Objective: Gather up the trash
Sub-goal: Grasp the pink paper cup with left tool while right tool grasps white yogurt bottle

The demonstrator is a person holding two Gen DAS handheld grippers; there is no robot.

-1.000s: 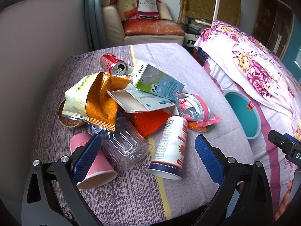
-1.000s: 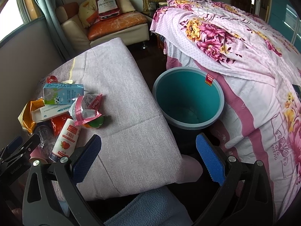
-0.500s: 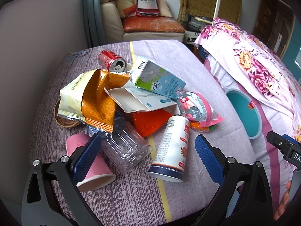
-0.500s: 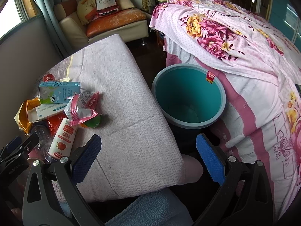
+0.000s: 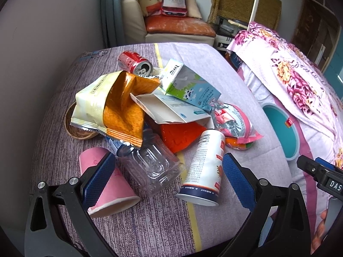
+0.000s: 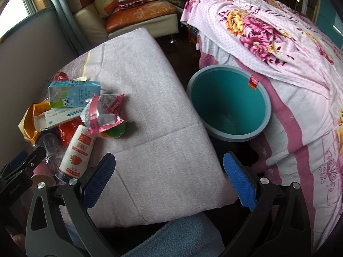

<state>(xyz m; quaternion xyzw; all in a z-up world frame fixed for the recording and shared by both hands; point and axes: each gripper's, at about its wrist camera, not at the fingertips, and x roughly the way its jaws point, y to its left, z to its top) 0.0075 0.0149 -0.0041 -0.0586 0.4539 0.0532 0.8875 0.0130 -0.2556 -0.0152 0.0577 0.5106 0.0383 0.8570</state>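
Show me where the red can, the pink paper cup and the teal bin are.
red can (image 5: 134,63), left wrist view, on its side wall.
pink paper cup (image 5: 94,160), left wrist view, on its outer wall.
teal bin (image 6: 227,105), right wrist view, on its inner wall.

Black tongs (image 5: 167,177), blue ridged pads (image 5: 235,180)

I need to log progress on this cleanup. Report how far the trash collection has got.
Done: nothing visible; the teal bin looks empty. In hand: nothing; left gripper and right gripper both have open jaws. Left: the whole pile, including the red can, milk carton, clear bottle, pink cup and strawberry drink bottle.
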